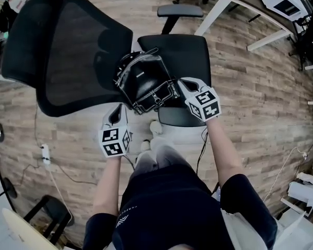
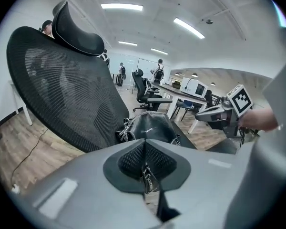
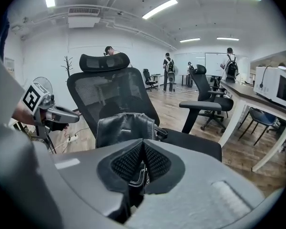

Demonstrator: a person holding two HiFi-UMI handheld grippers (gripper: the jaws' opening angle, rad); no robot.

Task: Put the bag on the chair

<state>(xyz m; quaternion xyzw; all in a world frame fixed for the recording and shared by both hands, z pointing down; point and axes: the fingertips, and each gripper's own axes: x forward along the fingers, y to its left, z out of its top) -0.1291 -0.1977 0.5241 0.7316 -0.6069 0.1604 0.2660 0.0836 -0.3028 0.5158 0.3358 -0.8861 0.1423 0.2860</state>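
The left gripper is closed on a bag strap with metal hardware. The right gripper is closed on a stitched black strap too. Both straps belong to the black leather bag, which is upright between the grippers over the chair's seat, against its mesh backrest. Wooden floor surrounds the chair.

Even, bright light from ceiling strips, soft shadows, strong fisheye bending and dark corners.
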